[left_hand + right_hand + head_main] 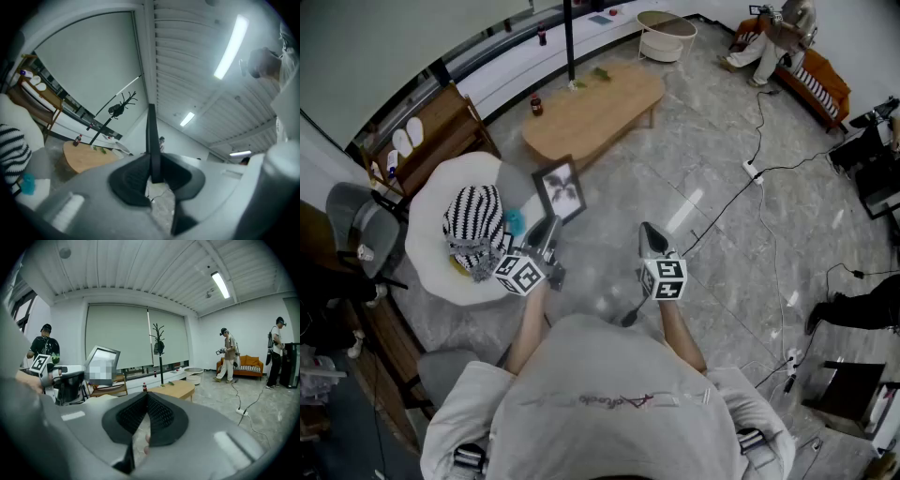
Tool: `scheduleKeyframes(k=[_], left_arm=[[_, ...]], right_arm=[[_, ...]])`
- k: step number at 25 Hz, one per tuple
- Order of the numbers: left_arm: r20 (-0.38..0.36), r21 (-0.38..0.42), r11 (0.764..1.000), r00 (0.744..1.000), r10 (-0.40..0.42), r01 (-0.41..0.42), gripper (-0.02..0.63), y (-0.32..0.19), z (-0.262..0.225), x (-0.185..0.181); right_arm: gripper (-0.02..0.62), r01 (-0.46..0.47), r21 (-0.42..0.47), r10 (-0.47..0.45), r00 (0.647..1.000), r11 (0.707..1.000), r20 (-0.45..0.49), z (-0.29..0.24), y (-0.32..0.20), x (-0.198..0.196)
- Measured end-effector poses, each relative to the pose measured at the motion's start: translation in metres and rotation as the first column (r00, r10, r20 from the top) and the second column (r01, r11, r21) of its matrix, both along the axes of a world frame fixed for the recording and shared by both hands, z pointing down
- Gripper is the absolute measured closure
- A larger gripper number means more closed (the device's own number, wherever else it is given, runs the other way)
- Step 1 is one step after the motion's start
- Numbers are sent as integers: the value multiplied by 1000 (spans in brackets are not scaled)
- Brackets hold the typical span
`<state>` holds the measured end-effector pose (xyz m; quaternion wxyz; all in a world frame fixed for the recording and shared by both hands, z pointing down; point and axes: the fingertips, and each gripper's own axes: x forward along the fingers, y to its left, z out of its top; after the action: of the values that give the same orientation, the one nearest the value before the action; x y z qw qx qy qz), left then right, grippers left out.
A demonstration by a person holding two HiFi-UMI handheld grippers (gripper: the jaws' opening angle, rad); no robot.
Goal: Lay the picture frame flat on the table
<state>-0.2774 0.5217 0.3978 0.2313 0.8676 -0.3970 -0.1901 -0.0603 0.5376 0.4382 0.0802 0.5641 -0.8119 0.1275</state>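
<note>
Picture frame point(560, 190), thin, dark-edged, in left tongs point(547, 231)

Black picture frame point(560, 188): lower edge hidden by left gripper point(548, 225) jaws, centre-left.
Its face: unseen, edge-on, in left gripper view.

- Picture frame point(560, 188): rectangular, dark grey rim, pale mat, black-and-white print of a leafy plant in the middle.
- State: not yet flat; off the table surface, clamped at its lower edge between the jaws of the left gripper point(546, 232).
- Pose: upright with a lean, picture side up toward the head camera; edge-on in the left gripper view, a thin dark strip rising from the pads.
- Position: at the right-hand edge of the round white table point(431, 234).
</note>
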Motion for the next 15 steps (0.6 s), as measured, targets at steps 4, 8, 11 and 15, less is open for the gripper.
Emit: scheduleKeyframes(k=[4,8,11,15], left_arm=[[5,1,1000,1000,9,-9,537,-2,1,-3],[1,1,1000,1000,18,-18,537,-5,2,-17],[-1,-2,1000,1000,26,-26,537,-6,3,-20],[-7,-4,999,999,43,-43,537,-10,2,-35]], right_arm=[[589,1,0,-1,1000,1000,-2,1,1,-7],[589,-1,3,1,1000,1000,-5,1,0,-25],[589,-13,9,13,1000,1000,6,0,-1,-28],[589,-42,22,41,999,999,17,-6,-3,-41]])
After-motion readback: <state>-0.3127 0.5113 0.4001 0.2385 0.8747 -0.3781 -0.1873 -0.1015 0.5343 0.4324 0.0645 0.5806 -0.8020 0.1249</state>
